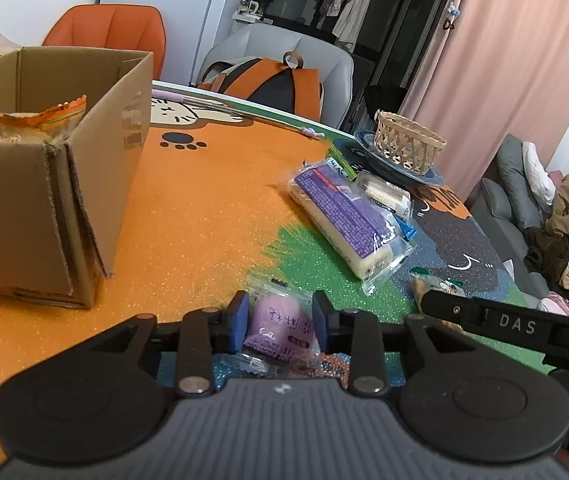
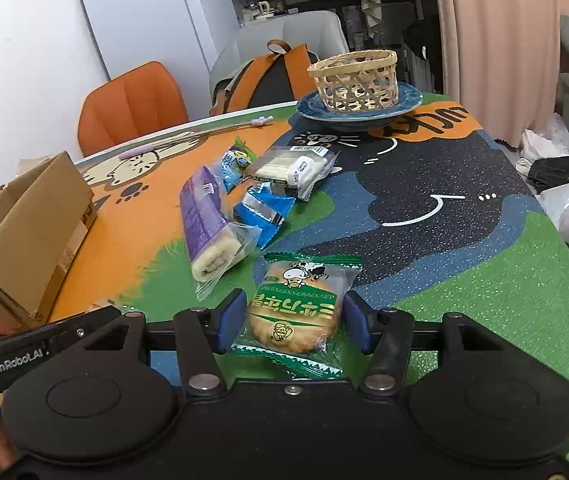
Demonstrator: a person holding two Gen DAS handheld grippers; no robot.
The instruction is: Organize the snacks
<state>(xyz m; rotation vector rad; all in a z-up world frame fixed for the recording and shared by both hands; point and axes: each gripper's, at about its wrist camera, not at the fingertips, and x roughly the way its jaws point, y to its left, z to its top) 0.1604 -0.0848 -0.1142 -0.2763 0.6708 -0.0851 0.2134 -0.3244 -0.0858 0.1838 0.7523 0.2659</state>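
Observation:
My left gripper (image 1: pixel 280 322) has its blue pads against both sides of a small pink snack packet (image 1: pixel 280 326) lying on the table mat. My right gripper (image 2: pixel 292 320) straddles a green-wrapped rice cracker (image 2: pixel 298 304), with a small gap on each side of it. A long purple-wrapped cake roll (image 1: pixel 344 220) lies in the middle of the table; it also shows in the right wrist view (image 2: pixel 204 220). Blue packets (image 2: pixel 262 212) and a clear-wrapped white bar (image 2: pixel 288 168) lie beside it. An open cardboard box (image 1: pixel 64 168) holding an orange packet (image 1: pixel 32 120) stands at the left.
A woven basket (image 2: pixel 354 80) sits on a blue plate (image 2: pixel 408 100) at the table's far side. An orange chair (image 1: pixel 112 26) and a grey chair with an orange backpack (image 1: pixel 268 80) stand behind the table. A sofa with clothes (image 1: pixel 564 220) is at the right.

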